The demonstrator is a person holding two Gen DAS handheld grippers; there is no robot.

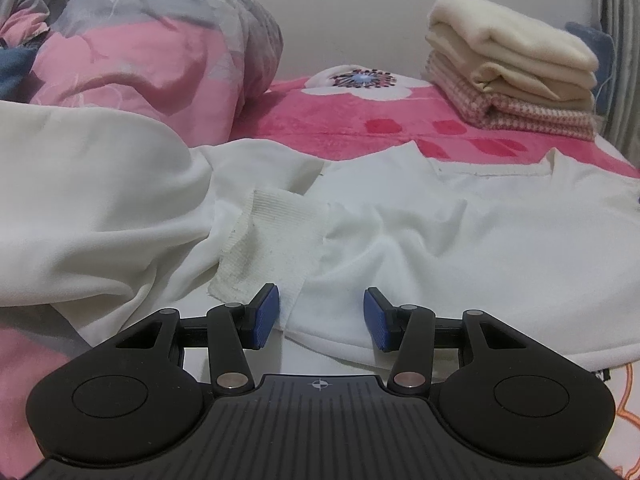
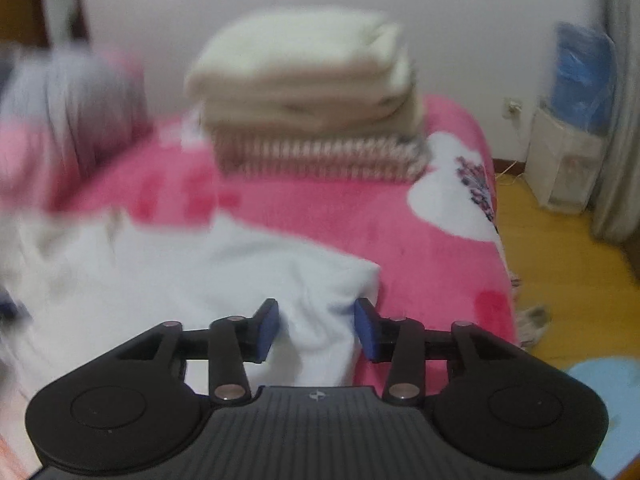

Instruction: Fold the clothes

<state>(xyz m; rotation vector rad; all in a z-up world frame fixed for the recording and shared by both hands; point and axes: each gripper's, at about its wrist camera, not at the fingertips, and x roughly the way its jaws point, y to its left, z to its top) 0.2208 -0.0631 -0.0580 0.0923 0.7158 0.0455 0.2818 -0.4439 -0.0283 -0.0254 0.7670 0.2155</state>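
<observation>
at nine o'clock, rumpled pink-grey quilt (image 1: 152,52). centre, white garment (image 1: 440,232) spread on pink blanket (image 1: 360,120), ribbed cuff (image 1: 272,240) at left gripper (image 1: 320,318), jaws apart, gripping nothing. right gripper (image 2: 316,330) half open astride garment corner, pads not pressing. at one o'clock, folded stack (image 1: 508,68).
</observation>
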